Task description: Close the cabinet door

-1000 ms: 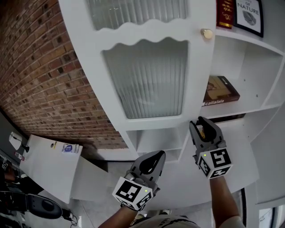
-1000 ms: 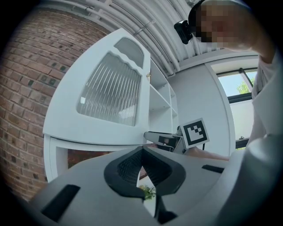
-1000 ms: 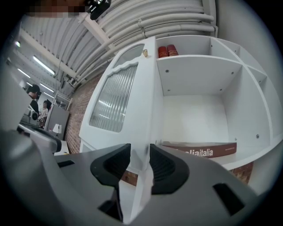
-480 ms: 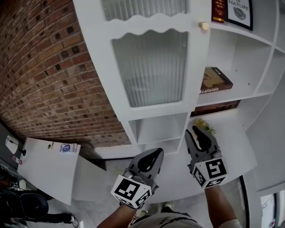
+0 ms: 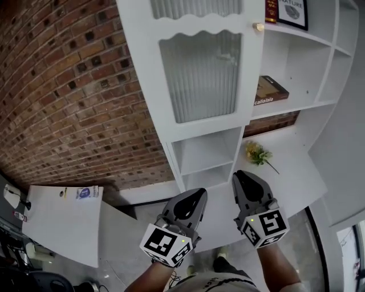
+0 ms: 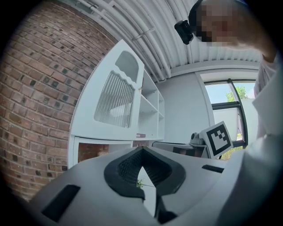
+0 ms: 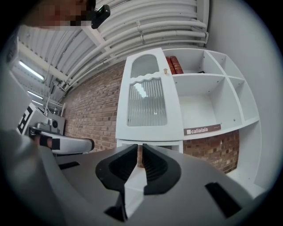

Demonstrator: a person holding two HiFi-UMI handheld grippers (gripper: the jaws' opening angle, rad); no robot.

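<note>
The white cabinet door (image 5: 205, 74) has a ribbed glass pane and a small brass knob (image 5: 258, 27). It lies flat against the cabinet front, as the right gripper view also shows for the door (image 7: 148, 99) and knob (image 7: 167, 71). Both grippers hang level, well back from the cabinet and touching nothing. My left gripper (image 5: 197, 197) is shut and empty, its tips meeting (image 6: 142, 150). My right gripper (image 5: 244, 178) is closing, with a narrow gap left between its jaws (image 7: 139, 148) and nothing in it.
A brick wall (image 5: 74, 97) runs to the left of the cabinet. Open shelves on the right hold a lying book (image 5: 269, 90), red books (image 5: 271, 10) and a framed picture (image 5: 292, 12). A yellow flower sprig (image 5: 258, 153) lies on the white counter (image 5: 296, 182). A white board (image 5: 63, 219) sits low left.
Both grippers have drawn back from the cabinet, which now looks farther off. The right gripper's jaws have narrowed from wide open to a slit. The flower sprig has come into view.
</note>
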